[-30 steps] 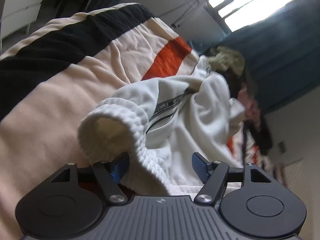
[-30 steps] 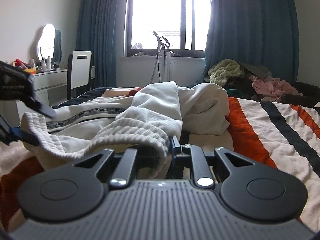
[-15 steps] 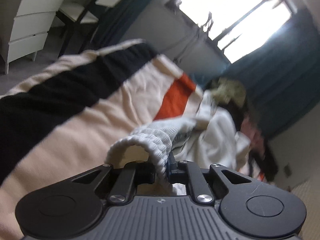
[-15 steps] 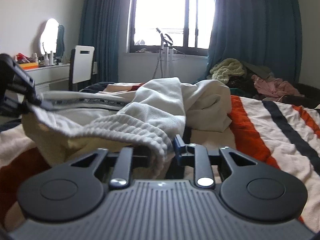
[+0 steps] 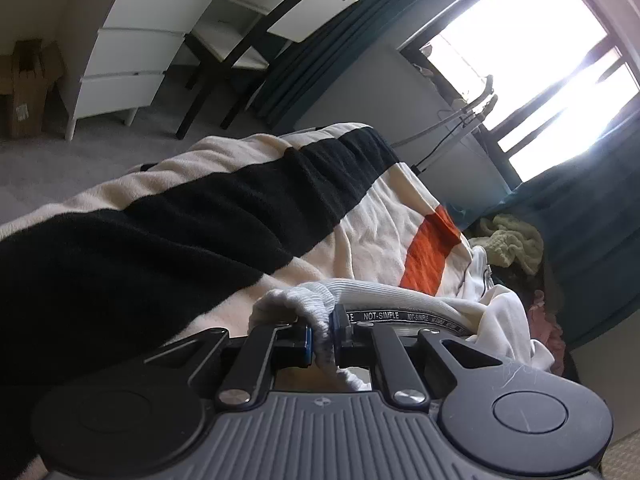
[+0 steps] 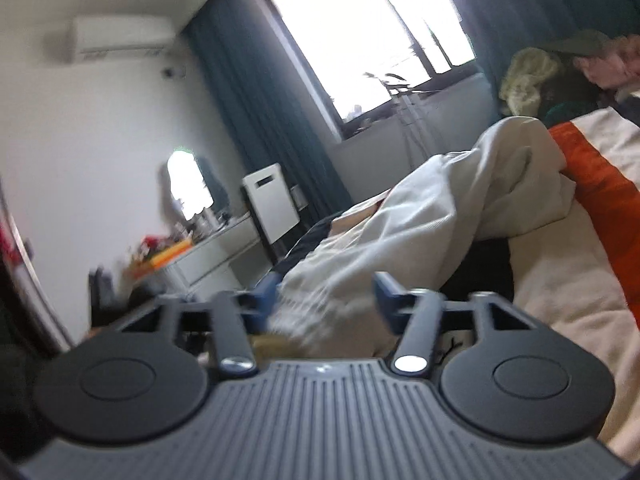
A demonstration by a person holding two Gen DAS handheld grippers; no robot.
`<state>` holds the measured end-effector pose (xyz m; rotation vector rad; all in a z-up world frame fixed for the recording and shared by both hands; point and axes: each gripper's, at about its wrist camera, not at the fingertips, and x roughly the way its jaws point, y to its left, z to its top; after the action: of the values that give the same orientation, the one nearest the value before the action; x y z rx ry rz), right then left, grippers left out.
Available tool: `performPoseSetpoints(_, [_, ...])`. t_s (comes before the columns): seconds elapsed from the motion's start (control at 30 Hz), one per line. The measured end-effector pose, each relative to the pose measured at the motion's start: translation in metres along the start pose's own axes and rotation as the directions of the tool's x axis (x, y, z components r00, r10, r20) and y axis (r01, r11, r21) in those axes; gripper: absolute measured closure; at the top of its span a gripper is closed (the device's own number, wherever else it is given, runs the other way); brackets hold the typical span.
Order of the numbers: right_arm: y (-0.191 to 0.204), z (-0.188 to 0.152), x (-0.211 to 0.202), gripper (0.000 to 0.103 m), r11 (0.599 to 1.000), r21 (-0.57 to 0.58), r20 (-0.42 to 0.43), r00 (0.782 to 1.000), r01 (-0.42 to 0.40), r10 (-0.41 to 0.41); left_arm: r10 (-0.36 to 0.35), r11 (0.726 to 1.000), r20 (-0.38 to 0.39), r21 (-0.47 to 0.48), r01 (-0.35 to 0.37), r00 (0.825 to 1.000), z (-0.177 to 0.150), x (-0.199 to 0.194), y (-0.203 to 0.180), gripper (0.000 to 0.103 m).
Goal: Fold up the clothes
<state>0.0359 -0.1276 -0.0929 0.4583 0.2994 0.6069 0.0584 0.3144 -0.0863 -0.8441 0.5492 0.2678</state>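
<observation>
The left gripper is pressed together, pinching the ribbed hem of a white sweatshirt that lies crumpled on a striped blanket covering the bed. The right gripper has its jaws apart and closing, with the sweatshirt's blurred cloth between them. A heap of clothes sits far right by the window.

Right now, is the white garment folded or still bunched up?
Bunched up: the white garment lies in crumpled heaps on the striped blanket, no flat fold.
</observation>
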Motion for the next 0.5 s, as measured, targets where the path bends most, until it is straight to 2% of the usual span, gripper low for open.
performPoseSetpoints(0.03, [-0.001,0.003,0.005,0.073,1.0,-0.004,-0.001,1.0,0.008,-0.008,0.001,1.0,0.004,0.003,-0.001,1.0,0.001,0.0,0.0,0.093])
performPoseSetpoints(0.1, [-0.001,0.004,0.018,0.073,0.999,-0.032,-0.019,1.0,0.019,-0.02,0.003,1.0,0.008,0.008,-0.003,1.0,0.001,0.001,0.0,0.093])
performPoseSetpoints(0.17, [0.001,-0.004,0.035,0.074,0.997,-0.07,-0.102,0.994,0.019,-0.026,0.002,1.0,0.014,-0.004,-0.002,1.0,0.002,0.0,0.003,0.094])
performPoseSetpoints(0.23, [0.006,-0.022,0.051,0.075,0.991,-0.133,-0.231,0.973,-0.006,-0.025,-0.003,0.999,0.019,-0.034,0.003,1.0,0.003,-0.002,0.008,0.094])
performPoseSetpoints(0.3, [0.014,-0.043,0.064,0.076,0.975,-0.217,-0.354,0.935,-0.041,-0.039,-0.005,0.998,0.017,-0.059,0.006,1.0,0.004,-0.003,0.012,0.094])
performPoseSetpoints(0.33, [0.019,-0.05,0.066,0.076,0.963,-0.264,-0.37,0.928,-0.052,-0.051,-0.003,0.998,0.014,-0.061,0.003,1.0,0.004,-0.003,0.013,0.094])
performPoseSetpoints(0.43, [0.029,-0.051,0.063,0.075,0.944,-0.326,-0.36,0.93,-0.048,-0.077,-0.006,0.999,0.001,-0.048,0.006,1.0,0.003,-0.005,0.011,0.094])
performPoseSetpoints(0.5, [0.027,-0.047,0.057,0.074,0.955,-0.294,-0.354,0.933,-0.046,-0.064,-0.003,0.999,-0.018,-0.041,0.003,1.0,0.003,-0.007,0.011,0.092])
